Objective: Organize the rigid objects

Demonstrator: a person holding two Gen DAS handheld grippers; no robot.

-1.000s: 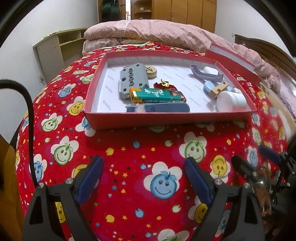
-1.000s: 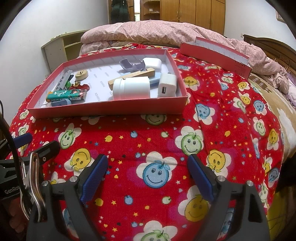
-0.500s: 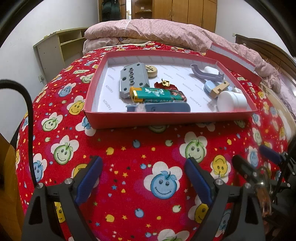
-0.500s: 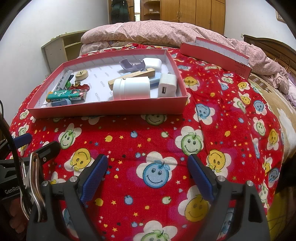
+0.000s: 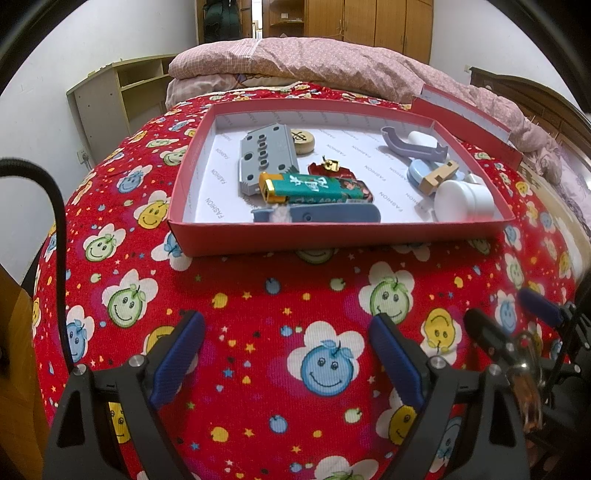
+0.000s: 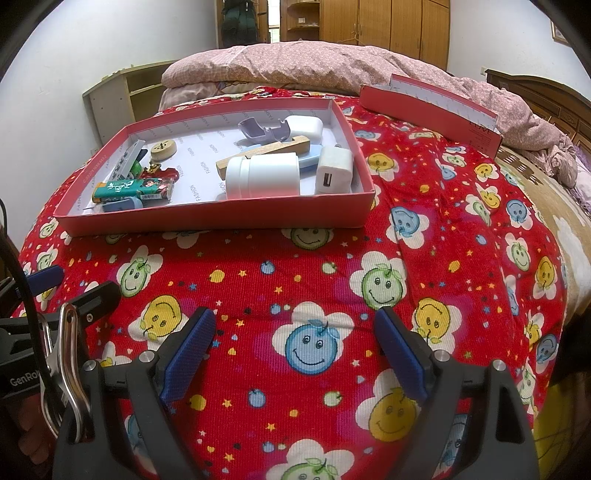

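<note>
A shallow red box (image 5: 332, 236) (image 6: 221, 218) lies on the bed's red smiley-print cover. Inside it are a grey perforated block (image 5: 266, 157), a wooden disc (image 5: 302, 139), a green lighter-like pack (image 5: 314, 186) (image 6: 133, 189), a blue flat piece (image 5: 321, 213), a purple hook-shaped holder (image 5: 410, 147) (image 6: 264, 131), a white jar on its side (image 5: 463, 199) (image 6: 262, 175) and a white charger (image 6: 334, 170). My left gripper (image 5: 286, 332) hovers open over the cover, in front of the box. My right gripper (image 6: 295, 328) is open too, nothing between its fingers.
The box's red lid (image 6: 430, 109) (image 5: 467, 122) leans on a pink quilt (image 6: 314, 62) behind. A shelf unit (image 5: 114, 96) stands by the left wall and wardrobes (image 6: 384, 26) at the back. The other gripper shows at each view's edge (image 5: 517, 332) (image 6: 55, 295).
</note>
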